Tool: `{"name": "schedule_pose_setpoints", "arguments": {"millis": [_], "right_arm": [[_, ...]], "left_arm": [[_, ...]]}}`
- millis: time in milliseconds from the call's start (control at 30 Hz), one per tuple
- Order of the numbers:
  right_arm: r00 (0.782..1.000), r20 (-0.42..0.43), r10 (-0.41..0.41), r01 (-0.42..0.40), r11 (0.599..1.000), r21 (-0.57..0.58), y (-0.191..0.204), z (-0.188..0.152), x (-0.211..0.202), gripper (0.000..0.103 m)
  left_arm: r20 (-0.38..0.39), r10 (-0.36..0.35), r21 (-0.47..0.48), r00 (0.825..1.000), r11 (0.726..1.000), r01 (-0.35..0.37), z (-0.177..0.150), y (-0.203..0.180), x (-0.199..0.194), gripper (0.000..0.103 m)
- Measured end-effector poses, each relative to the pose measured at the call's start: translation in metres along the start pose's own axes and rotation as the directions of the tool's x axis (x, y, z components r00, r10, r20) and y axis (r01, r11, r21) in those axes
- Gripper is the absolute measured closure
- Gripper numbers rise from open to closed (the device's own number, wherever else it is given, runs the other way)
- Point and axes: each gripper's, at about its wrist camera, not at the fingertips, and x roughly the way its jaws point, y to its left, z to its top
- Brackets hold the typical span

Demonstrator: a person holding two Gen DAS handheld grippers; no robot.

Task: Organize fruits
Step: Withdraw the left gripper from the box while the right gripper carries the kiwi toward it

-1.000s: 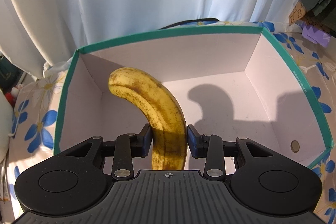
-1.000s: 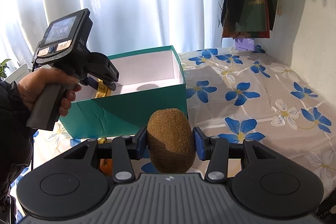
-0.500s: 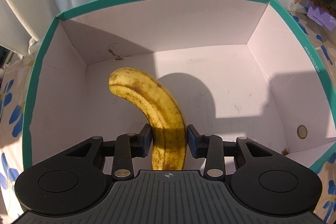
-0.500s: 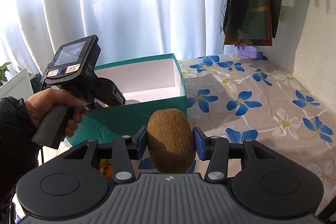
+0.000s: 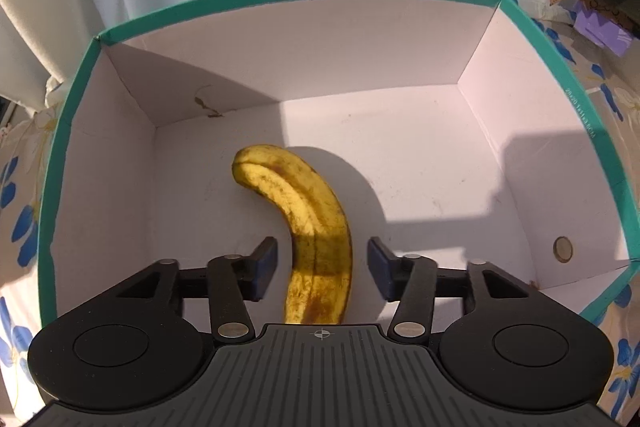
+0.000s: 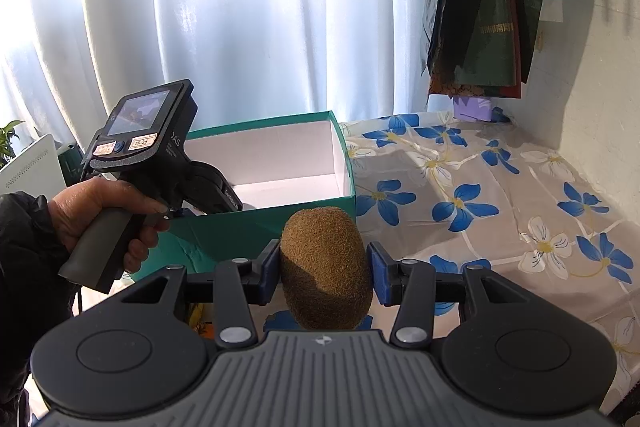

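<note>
Left tool (image 5: 322, 269): pads apart, a gap on each side of the spotted yellow banana (image 5: 308, 227), which runs forward between them inside the teal cardboard box with white interior (image 5: 400, 39). Whether the banana rests on the box floor I cannot tell — its shadow falls close behind it. The tool sits over the near rim, within the box opening.

Right tool (image 6: 324, 271): clamped on a fuzzy brown kiwi (image 6: 326, 271), both blue pads touching its sides; held outside the box, near its right front corner.

Surroundings — left hand (image 6: 100, 211) grips the left tool's handle at the box's near left edge. White curtain (image 6: 240, 7) hangs directly behind the box. Dark bags (image 6: 492, 7) hang at the right wall, a purple box (image 6: 472, 107) below them. Blue-flowered cloth (image 6: 480, 195) covers the tabletop.

Room: the box's right half shows bare floor; a round hole (image 5: 563, 249) marks the right wall.
</note>
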Motion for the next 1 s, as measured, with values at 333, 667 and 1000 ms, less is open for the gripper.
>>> {"name": "schedule_pose_setpoints", "arguments": {"millis": [333, 667, 1000], "right_arm": [[1.0, 0.019, -0.009, 0.01, 1.0, -0.008, -0.002, 0.005, -0.003, 0.058], [0.998, 0.068, -0.019, 0.021, 1.0, -0.022, -0.005, 0.019, -0.008, 0.058], [0.993, 0.114, 0.005, 0.003, 0.998, -0.07, 0.003, 0.041, 0.005, 0.058]], "left_arm": [[0.222, 0.098, 0.055, 0.97, 0.992, -0.113, -0.023, -0.013, -0.058, 0.005], [0.334, 0.1, 0.047, 0.937, 0.991, -0.122, -0.083, -0.021, -0.127, 0.0], [0.292, 0.101, 0.007, 0.951, 0.994, -0.108, -0.111, -0.006, -0.134, 0.0]]}}
